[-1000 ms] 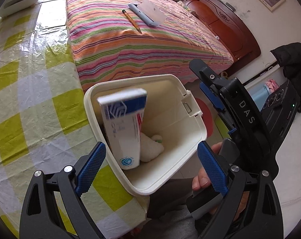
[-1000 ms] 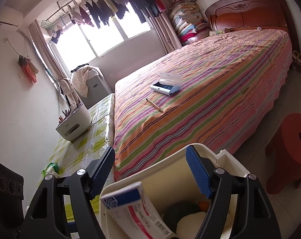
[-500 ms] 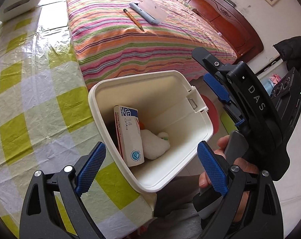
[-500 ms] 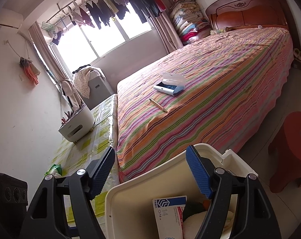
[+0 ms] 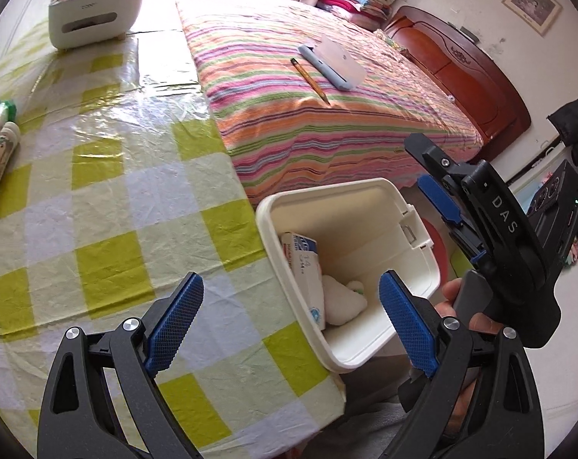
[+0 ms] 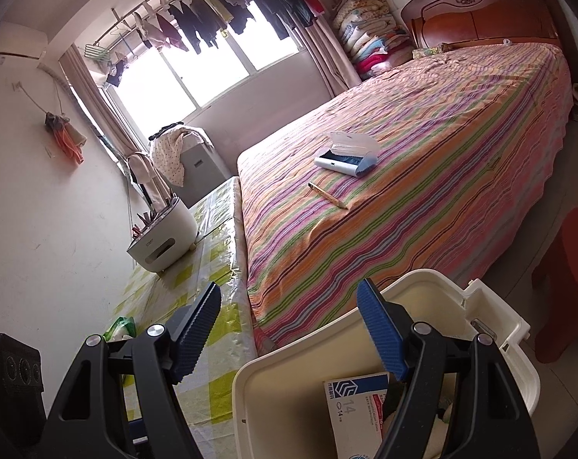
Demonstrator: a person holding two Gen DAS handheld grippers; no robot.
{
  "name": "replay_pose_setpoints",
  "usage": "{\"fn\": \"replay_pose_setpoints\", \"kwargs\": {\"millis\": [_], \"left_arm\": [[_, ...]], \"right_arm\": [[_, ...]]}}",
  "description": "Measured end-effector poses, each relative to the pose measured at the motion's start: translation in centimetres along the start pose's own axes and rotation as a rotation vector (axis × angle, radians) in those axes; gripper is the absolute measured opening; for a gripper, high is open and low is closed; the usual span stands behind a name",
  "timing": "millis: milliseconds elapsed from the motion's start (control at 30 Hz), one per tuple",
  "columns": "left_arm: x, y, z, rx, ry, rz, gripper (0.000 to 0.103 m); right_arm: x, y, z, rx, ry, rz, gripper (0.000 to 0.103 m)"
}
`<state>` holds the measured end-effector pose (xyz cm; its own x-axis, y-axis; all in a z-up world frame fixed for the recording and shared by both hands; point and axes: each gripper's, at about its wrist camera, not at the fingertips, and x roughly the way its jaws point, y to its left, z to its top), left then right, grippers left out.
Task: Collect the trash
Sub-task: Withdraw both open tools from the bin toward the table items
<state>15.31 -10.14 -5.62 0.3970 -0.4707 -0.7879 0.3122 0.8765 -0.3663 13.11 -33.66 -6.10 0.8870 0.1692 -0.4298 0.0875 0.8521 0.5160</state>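
1. Bed, striped cover — fills twelve to two o'clock in your left wrist view. On it lie a pencil and an open pencil case, just beside each other; both look like belongings rather than trash, so judge them before you reach.

2. Desk, under a green-and-white check cloth — runs from seven to eleven o'clock, butted against the bed. A white organiser stands at its far end; tubes and a green packet lie at the nine o'clock edge, the likeliest pieces left to collect.

3. Bin, cream, lid open — at four o'clock, held at the desk's near corner with its mouth tilted toward you, presumably so that things can be dropped in easily. Which part of it your right gripper has hold of cannot be told.

4. Box, white and blue with red print — the task's thing, standing on end inside the bin against its left wall, touching a white crumpled wad.

5. Right gripper — beside the bin at three o'clock, your hand on its handle. Its own view shows the pads apart, one over the bin's mouth and nothing pressed between them.

6. Left gripper — jaws wide apart and empty, poised over the desk's near edge and the bin's rim.
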Motion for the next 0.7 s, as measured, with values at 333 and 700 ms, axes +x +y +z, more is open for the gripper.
{"fn": "replay_pose_setpoints", "kwargs": {"millis": [333, 700], "left_arm": [[-9.2, 9.9, -0.6, -0.185, -0.185, 0.330, 0.092], [-16.9, 24.5, -3.5, -0.547, -0.151, 0.699, 0.092]], "right_arm": [[1.8, 3.0, -1.4, -0.047, 0.058, 0.034, 0.072], [4.0, 7.3, -3.8, -0.116, 0.112, 0.059, 0.072]]}}
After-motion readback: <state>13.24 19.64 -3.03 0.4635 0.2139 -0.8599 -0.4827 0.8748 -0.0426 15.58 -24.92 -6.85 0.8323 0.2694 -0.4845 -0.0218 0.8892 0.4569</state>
